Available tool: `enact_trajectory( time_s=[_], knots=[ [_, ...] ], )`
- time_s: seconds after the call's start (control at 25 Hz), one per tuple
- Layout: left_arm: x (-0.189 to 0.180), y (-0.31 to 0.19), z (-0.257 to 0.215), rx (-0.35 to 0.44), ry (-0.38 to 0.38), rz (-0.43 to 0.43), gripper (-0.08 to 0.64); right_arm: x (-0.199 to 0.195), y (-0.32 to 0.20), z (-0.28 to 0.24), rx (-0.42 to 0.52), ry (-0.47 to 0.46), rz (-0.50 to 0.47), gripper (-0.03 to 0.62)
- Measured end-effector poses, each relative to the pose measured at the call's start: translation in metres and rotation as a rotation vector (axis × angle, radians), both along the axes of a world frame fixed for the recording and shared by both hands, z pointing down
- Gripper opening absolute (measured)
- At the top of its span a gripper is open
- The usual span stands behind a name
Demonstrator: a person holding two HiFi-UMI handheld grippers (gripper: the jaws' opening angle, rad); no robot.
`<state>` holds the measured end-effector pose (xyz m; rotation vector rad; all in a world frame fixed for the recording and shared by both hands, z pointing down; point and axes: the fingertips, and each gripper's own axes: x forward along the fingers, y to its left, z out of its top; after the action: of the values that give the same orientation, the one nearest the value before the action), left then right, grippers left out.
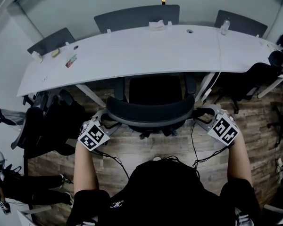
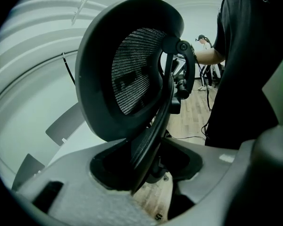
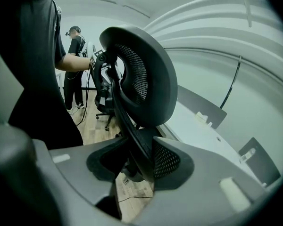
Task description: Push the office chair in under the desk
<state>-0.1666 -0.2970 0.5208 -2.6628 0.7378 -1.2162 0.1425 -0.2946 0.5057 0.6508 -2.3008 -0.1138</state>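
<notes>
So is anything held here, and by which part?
The office chair, by its backrest: left tool clamped on the left edge, right tool on the right edge.

The person wears a black short-sleeved top (image 1: 166,192) with a small white logo (image 1: 116,204), while the grey left gripper (image 1: 107,120) and right gripper (image 1: 203,117) each bear 1 black-and-white marker cube (image 1: 93,135) and a thin black cable (image 1: 114,159).

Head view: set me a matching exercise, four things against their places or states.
1. black mesh office chair
2. long white curved desk
3. left gripper
4. clear bottle

A. on the desktop, right part, far edge
B. shut on the backrest's left edge
C. its seat at the desk's near edge
D. spans the view beyond the chair

Pairs: 1-C, 2-D, 3-B, 4-A.
</notes>
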Motion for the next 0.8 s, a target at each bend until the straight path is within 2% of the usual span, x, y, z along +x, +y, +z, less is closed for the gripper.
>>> enact_trajectory(
  time_s=[0.4, 0.8],
  knots=[
    [-0.007, -0.030, -0.002, -0.003, 0.005, 0.011, 0.202, -0.007, -0.029, -0.002, -0.005, -0.024, 0.025, 0.167],
    [-0.010, -0.049, -0.002, -0.002, 0.010, 0.013, 0.201, -0.009, -0.050, -0.001, -0.017, -0.010, 0.058, 0.170]
  ],
)
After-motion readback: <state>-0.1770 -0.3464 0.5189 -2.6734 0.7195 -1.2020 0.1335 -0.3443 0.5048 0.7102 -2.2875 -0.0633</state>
